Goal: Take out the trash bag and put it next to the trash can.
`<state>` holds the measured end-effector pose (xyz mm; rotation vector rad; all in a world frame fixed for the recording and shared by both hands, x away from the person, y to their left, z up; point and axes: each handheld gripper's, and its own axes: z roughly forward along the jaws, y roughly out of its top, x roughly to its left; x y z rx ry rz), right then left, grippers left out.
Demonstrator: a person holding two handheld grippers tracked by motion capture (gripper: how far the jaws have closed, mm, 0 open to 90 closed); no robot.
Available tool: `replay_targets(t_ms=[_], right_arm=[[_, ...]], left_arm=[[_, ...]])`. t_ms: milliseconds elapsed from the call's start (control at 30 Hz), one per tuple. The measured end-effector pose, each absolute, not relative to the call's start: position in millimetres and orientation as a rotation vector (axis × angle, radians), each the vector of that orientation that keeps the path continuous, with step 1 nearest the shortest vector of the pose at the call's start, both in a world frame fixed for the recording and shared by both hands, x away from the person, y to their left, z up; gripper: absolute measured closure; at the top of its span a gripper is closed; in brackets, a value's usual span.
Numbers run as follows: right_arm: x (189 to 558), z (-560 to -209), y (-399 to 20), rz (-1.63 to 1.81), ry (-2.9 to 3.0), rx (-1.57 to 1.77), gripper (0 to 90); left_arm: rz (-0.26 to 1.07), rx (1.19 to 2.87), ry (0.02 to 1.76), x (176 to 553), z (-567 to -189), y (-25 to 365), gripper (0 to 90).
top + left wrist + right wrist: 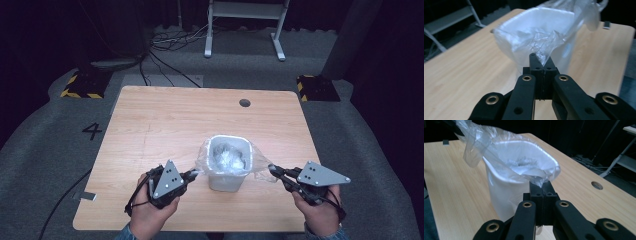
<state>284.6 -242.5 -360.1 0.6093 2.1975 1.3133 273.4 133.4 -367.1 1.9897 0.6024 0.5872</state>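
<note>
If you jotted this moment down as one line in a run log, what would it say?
left gripper: shut on plastic bag edge | right gripper: shut on bag's other edge | white bin: upright on table, bag lining it

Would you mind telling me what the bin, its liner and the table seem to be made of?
Bin: probably plastic, white and smooth with a soft sheen, thin rounded rim.
Liner: thin clear plastic film; it crinkles, shows the bin through it, and is pinched in the left gripper and right gripper.
Table: light wood grain, matte; solid wood or printed laminate, the look leaves that open.
</note>
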Motion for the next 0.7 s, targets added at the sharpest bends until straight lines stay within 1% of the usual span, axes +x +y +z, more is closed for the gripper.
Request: replay_targets(t_ms=[67, 233, 433, 533, 700], right_arm=[[290.2, -357.7, -239.8, 1.324, 2.193, 0.606, 90.0], [311.2, -358.9, -235.2, 1.345, 2.199, 0.635, 90.0], [338.8, -370.5, -231.5, 1.328, 2.236, 0.708, 90.0], [351.7, -378.8, -230.4, 1.329, 2.261, 0.747, 90.0], [366.0, -394.7, -228.9, 1.332, 2.302, 0.803, 90.0]], left_arm=[[0.615, 1.988, 0.621, 282.6, -364.0, 134.9, 89.6], [0.63, 1.997, 0.684, 311.4, -367.7, 137.2, 89.6], [0.604, 2.023, 0.748, 341.4, -378.5, 134.3, 89.6], [0.591, 2.05, 0.77, 352.9, -386.2, 131.5, 89.6], [0.638, 2.107, 0.767, 359.1, -396.9, 124.4, 89.6]])
